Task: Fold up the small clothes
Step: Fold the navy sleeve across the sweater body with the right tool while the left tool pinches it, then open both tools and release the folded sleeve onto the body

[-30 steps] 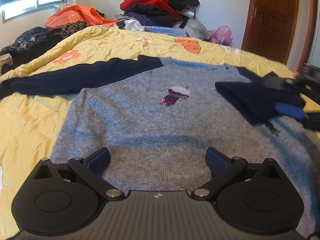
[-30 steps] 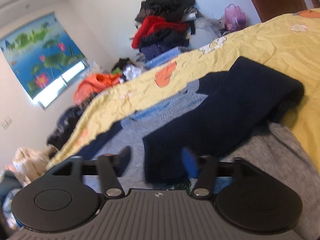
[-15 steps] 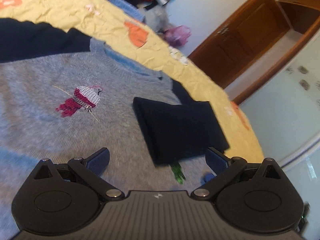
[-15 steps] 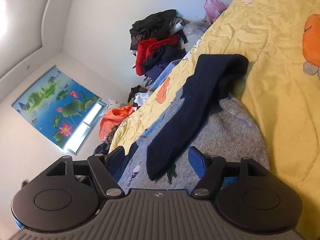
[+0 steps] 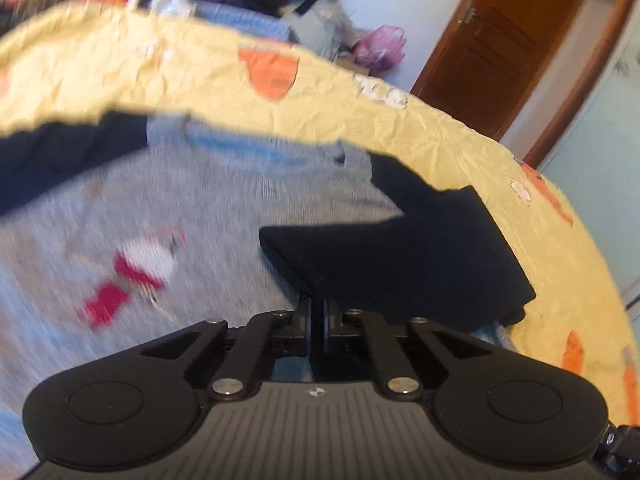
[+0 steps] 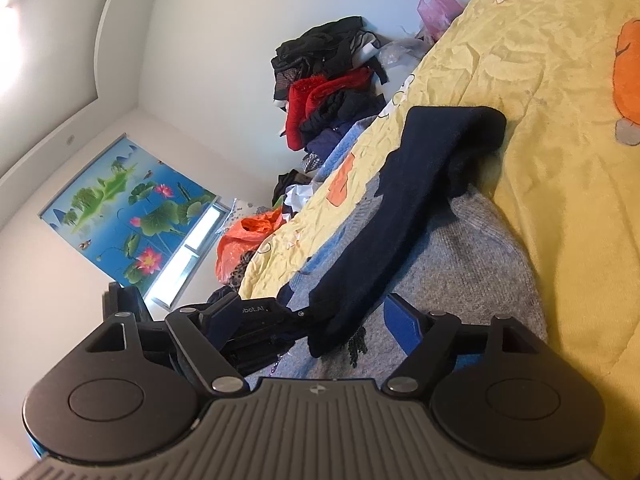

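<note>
Mirrored lettering, roughly "bot.AI", on the left tongs [image 6: 316,326] in the right wrist view.

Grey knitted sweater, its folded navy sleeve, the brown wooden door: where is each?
Grey knitted sweater [image 5: 224,216]: left wrist view, chest.
Folded navy sleeve [image 5: 400,256]: left wrist view, middle of the folded part.
Brown wooden door [image 5: 492,52]: left wrist view, panel.

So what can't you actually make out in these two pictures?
- Left view: whether the shut left gripper pinches the navy sleeve; its tips meet right at the cuff's edge.
- Left view: the sweater's chest motif, smeared by motion blur.
- Left view: the other sleeve, cut off by the left edge.
- Right view: the sweater's hem, hidden behind the right gripper, whose jaws are opening.
</note>
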A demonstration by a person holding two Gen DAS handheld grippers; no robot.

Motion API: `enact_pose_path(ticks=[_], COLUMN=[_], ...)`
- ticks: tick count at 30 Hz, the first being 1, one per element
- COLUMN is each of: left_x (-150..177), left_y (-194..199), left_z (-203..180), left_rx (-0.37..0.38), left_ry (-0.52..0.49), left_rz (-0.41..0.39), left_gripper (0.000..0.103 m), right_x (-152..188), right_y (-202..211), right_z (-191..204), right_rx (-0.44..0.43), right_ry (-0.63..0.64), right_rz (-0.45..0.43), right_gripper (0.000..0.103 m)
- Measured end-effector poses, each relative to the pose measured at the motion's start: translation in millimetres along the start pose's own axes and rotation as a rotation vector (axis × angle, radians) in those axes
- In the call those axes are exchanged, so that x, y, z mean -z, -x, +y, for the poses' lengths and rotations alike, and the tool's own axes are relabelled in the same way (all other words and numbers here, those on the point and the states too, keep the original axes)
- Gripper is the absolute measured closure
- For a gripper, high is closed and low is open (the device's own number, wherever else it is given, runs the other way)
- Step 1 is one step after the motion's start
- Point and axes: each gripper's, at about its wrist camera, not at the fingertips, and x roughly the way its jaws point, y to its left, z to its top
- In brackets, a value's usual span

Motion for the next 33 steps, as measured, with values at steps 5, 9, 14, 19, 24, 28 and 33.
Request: enact_pose_path(ticks=[5, 9, 14, 19, 24, 28, 33], left_x=[-24.5, -32.5, -15.5, -0.7, -5.5, -3.0, 7.2], left_y=[41.2, 47.7, 22.8, 14.0, 28.7, 23.3, 26.0], left_z=[13.9, 50.7, 88.7, 82.0, 86.7, 93.5, 86.6], left_rx=[-0.031, -0.149, -0.24, -0.293, -0.279, -0.299, -0.351], left_ry=[-0.05, -0.031, 0.003, -0.09, -0.096, -0.109, -0.164], left_rz=[-0.147, -0.168, -0.077, -0.101, -0.132, -0.098, -0.127], left_gripper=[0.098, 0.098, 0.098, 0.099, 0.099, 0.099, 0.091], right_x=[0.6, 0.3, 0.2, 0.0, -0.1, -0.1, -0.9], right_y=[-0.1, -0.6, -1.3, -2.6, -2.7, -4.9, -5.7], right_z=[0.6, 0.8, 3.9, 6.2, 5.8, 5.7, 6.0], right_rx=[0.001, 0.001, 0.004, 0.005, 0.004, 0.001, -0.001], right_ry=[0.0, 0.005, 0.017, 0.021, 0.021, 0.021, 0.021], right_rz=[-0.001, 0.0, 0.002, 0.001, 0.002, 0.001, 0.001], right_gripper=[0.023, 0.023, 0.022, 0.022, 0.022, 0.021, 0.021])
